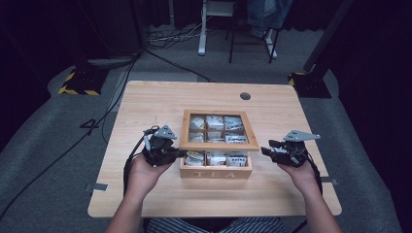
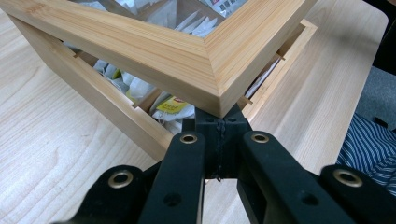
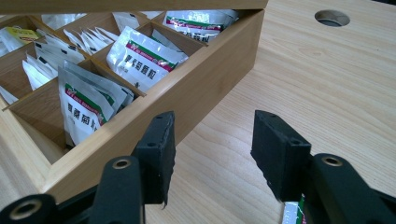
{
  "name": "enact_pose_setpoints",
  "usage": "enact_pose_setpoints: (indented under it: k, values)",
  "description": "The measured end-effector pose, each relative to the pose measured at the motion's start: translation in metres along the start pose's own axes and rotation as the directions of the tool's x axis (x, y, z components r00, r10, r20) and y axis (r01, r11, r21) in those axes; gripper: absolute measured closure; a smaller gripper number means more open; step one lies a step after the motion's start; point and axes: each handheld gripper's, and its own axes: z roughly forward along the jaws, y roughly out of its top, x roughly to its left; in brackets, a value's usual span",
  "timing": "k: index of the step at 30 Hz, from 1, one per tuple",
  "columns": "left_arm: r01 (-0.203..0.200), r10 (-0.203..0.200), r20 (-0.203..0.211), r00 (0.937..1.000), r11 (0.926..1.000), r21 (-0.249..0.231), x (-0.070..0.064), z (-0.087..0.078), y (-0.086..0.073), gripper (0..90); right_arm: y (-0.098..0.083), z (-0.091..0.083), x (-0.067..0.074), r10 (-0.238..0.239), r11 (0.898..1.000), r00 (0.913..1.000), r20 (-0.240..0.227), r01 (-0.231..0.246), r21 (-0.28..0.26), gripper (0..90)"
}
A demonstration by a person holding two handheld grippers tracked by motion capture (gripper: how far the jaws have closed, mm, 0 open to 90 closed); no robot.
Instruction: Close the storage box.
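While left gripper (image 1: 176,153) jaws pinch lid (image 1: 214,144) corner, lid sits half raised over tea box (image 1: 216,171); right gripper (image 1: 266,150) jaws wide, beside box wall, bare surface (image 1: 160,99) around.

"TEA" stands on the wooden box's (image 1: 215,173) front wall — the sachets' (image 3: 140,58) print stays illegible.

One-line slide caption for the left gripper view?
Left gripper, jaws closed, props up the tea box's glass-paned lid by its corner, with tea sachets visible underneath.
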Motion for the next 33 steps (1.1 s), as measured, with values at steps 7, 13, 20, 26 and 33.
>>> enact_pose_setpoints:
  k: [7,13,20,26,33]
  values:
    - [0.005,-0.005,0.001,1.0000,0.9990,0.045,-0.001,0.005,-0.004,89.4,0.000,0.000,-0.002,0.000,1.000,1.0000,-0.001,0.000,0.001,49.6]
    - [0.011,-0.014,0.026,0.9996,0.9957,0.092,0.000,0.013,-0.011,89.2,0.000,0.001,-0.002,-0.004,1.000,1.0000,0.000,0.004,0.000,49.6]
    - [0.017,-0.022,0.035,0.9991,0.9928,0.119,0.001,0.019,-0.016,88.9,0.004,0.003,0.000,-0.013,1.000,0.9999,-0.008,0.013,0.002,49.5]
    - [0.019,-0.022,0.024,0.9995,0.9896,0.143,0.000,0.020,-0.019,88.5,0.006,0.006,0.000,-0.019,1.000,0.9997,-0.013,0.019,0.003,49.5]
    - [0.016,-0.017,0.004,0.9999,0.9844,0.175,-0.003,0.023,-0.022,88.5,0.009,0.007,0.001,-0.027,1.000,0.9994,-0.020,0.027,-0.003,49.5]
